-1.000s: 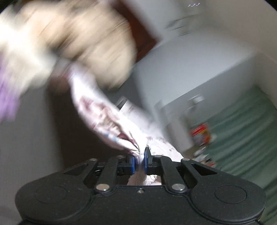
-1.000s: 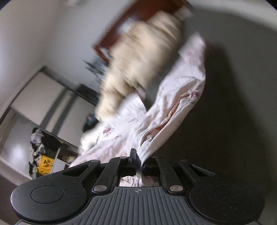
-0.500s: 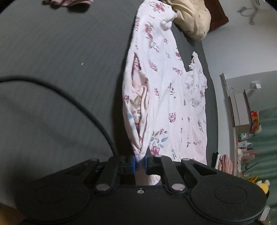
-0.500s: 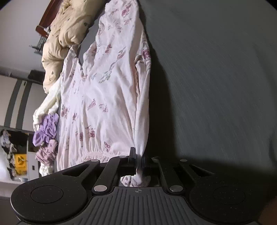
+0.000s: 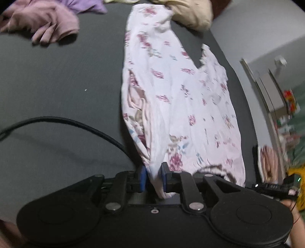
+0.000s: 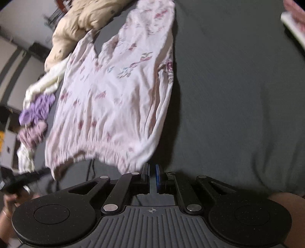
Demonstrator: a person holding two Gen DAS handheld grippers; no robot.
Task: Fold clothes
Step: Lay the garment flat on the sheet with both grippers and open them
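Observation:
A white floral garment (image 5: 181, 95) lies spread lengthwise on the dark grey bed sheet (image 5: 57, 85). My left gripper (image 5: 154, 177) is at its near hem corner. Its jaws are opening, and a fold of the hem still hangs loosely between the blue pads (image 5: 143, 178). In the right wrist view the same garment (image 6: 114, 95) lies flat, its gathered hem nearest me. My right gripper (image 6: 152, 171) is shut at the hem's right corner. The cloth ends beside its left finger and I see none between the pads.
A black cable (image 5: 76, 122) crosses the sheet (image 6: 228, 95) left of the garment. Pink clothes (image 5: 47, 24) and a beige quilt (image 5: 190, 15) lie at the far end. Purple (image 6: 36, 108) and cream (image 6: 47, 82) clothes are heaped at the garment's left.
Both grippers came down and the garment went from hanging in the air to lying flat on the bed. The left jaws widened. The cloth slipped out of the right jaws.

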